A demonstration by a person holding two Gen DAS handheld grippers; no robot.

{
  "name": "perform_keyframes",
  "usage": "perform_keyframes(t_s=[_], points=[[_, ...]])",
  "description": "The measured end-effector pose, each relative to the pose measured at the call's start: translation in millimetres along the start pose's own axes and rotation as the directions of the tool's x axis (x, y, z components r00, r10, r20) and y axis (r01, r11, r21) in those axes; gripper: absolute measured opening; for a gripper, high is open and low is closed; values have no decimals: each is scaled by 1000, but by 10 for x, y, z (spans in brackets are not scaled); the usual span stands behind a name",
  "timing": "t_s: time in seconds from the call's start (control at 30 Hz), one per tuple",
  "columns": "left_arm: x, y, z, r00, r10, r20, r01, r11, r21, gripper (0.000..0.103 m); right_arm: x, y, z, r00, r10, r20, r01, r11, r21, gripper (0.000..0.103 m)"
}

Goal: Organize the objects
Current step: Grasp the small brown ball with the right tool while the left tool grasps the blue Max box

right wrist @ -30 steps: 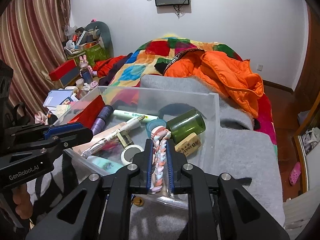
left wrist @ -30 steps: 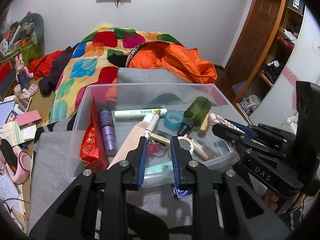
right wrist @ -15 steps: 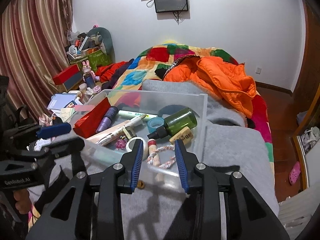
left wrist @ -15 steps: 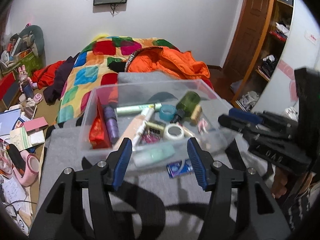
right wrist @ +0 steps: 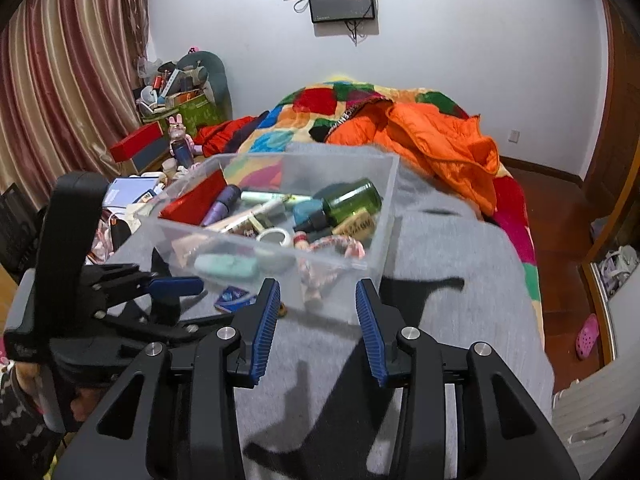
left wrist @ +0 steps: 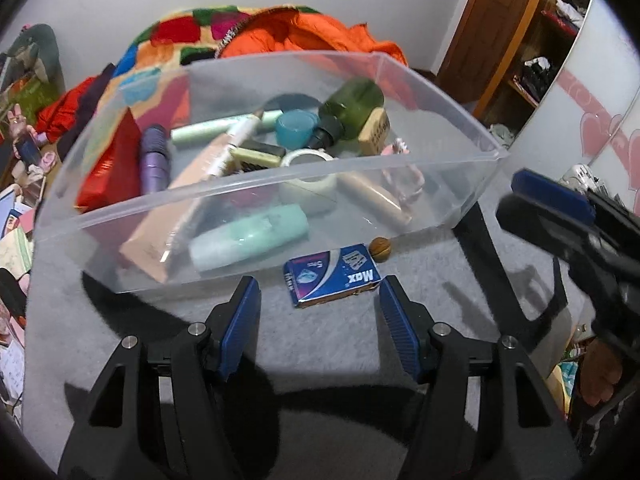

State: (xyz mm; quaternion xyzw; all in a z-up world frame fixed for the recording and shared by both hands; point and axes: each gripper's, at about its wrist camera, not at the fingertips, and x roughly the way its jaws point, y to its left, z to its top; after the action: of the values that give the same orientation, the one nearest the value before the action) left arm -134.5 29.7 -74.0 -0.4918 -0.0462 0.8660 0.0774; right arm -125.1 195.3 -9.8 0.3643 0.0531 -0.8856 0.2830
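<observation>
Since a second ago the right gripper (right wrist: 316, 304) has released the braided rope (right wrist: 340, 246) into the clear bin (left wrist: 280, 184); both tools gape wide, empty. Left gripper (left wrist: 318, 308) hovers before the blue box (left wrist: 332, 276) at the bin's 6 o'clock.

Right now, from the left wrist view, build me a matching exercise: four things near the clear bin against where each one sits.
Things:
1. blue box
2. green bottle
3. red packet
4. brown bead

Places:
A. inside the clear bin, far right part
B. inside the bin, against its left wall
C. on the grey blanket, outside the bin, ahead of the open left tool
D. on the blanket, at the blue box's far right corner

Pairs: 1-C, 2-A, 3-B, 4-D
</observation>
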Motion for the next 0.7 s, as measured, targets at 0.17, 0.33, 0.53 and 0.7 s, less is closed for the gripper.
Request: perform_keyframes(t_s=[0.17,0.33,0.53,0.7], points=[[139,-51,39,999,11,-32,-10,1000,30,62,65,-56,-84,1000,1,-31,-1,1000,14,36],[107,-79,-34,999,41,-7,-41,998,51,51,176,-10,-123,998,8,-60,-7,1000,7,36],[-17,40,-153,1000,19,19,-19,1000,19,50,383,119,-133,993,34,-110,-35,999,-10,36],[-152,199,-312,998,31,56,-30,999,-19,50,569,271,-109,987,36,-155,-43,998,-40,36]])
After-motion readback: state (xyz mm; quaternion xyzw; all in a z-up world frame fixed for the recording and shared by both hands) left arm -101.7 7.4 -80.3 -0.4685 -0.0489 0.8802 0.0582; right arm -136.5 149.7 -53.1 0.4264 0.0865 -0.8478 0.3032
